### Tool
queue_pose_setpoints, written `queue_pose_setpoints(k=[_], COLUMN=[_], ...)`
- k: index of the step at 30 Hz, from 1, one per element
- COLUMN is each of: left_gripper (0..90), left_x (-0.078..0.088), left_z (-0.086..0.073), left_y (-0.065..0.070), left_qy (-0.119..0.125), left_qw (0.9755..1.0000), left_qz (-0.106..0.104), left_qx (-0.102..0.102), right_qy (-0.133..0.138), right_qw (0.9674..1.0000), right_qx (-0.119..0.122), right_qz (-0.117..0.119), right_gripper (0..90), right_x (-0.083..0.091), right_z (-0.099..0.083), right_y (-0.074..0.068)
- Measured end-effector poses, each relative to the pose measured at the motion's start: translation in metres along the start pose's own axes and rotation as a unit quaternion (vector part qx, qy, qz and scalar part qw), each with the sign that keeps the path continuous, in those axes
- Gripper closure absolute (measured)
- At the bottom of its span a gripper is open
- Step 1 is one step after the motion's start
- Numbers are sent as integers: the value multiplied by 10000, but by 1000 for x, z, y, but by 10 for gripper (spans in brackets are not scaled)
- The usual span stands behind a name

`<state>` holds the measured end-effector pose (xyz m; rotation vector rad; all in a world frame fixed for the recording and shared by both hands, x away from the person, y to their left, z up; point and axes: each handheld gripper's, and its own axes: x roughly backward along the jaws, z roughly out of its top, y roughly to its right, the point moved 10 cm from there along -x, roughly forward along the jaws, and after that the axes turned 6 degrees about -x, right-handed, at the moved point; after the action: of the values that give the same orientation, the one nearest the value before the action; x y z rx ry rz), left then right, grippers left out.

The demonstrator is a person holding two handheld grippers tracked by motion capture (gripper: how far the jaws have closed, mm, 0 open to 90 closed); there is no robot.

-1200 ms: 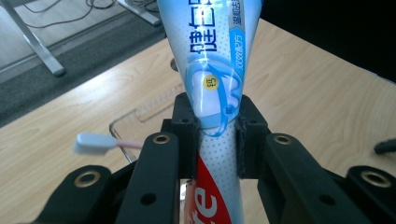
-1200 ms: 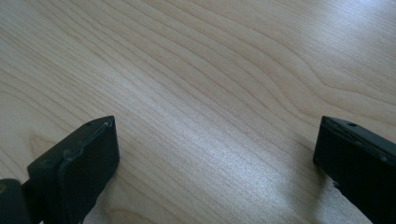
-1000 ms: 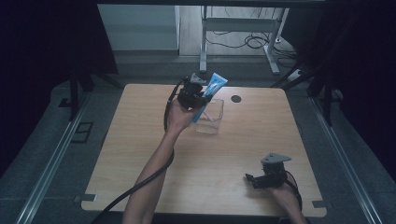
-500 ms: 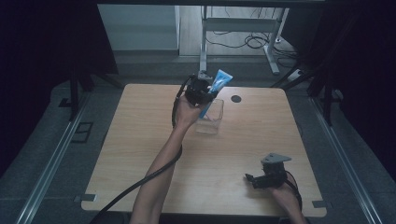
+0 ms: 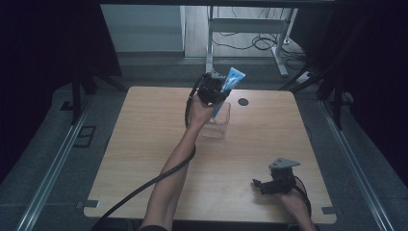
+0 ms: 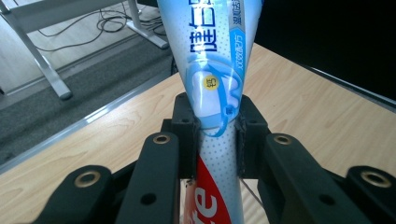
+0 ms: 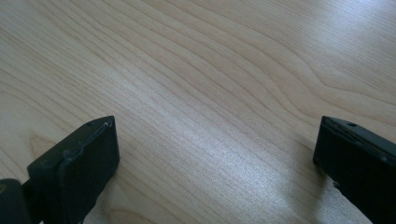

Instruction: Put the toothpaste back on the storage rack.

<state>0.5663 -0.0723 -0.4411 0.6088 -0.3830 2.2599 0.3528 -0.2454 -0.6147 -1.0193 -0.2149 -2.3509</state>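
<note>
A light-blue and white toothpaste tube (red band lower down) between black fingers, over a pale wood-grain table.

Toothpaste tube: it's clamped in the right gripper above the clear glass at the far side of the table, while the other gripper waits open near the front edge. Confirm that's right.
Not quite: the left gripper clamps the toothpaste tube, as the left gripper view shows. The tube is above the clear glass in the high view, and the right gripper waits open near the table's front edge.
</note>
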Motion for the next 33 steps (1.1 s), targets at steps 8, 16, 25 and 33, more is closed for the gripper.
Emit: queue_pose_setpoints(k=[8, 16, 25, 33], left_gripper=[740, 738, 734, 731], left_x=[-12, -18, -24, -28], left_z=[-5, -14, -26, -36], left_y=[-5, -5, -1, 0], left_qy=[34, 25, -76, -214], left_qw=[9999, 9995, 9991, 9985], left_qz=[147, 265, 312, 396], left_qx=[-18, -142, -258, -327], right_qy=[5, 2, -3, 2], right_qw=[10000, 10000, 10000, 10000], right_qx=[-1, -6, 3, -1], right_qz=[7, 10, 2, 2], right_gripper=[0, 0, 0, 0], right_x=[0, 0, 0, 0], right_z=[0, 0, 0, 0], right_y=[0, 0, 0, 0])
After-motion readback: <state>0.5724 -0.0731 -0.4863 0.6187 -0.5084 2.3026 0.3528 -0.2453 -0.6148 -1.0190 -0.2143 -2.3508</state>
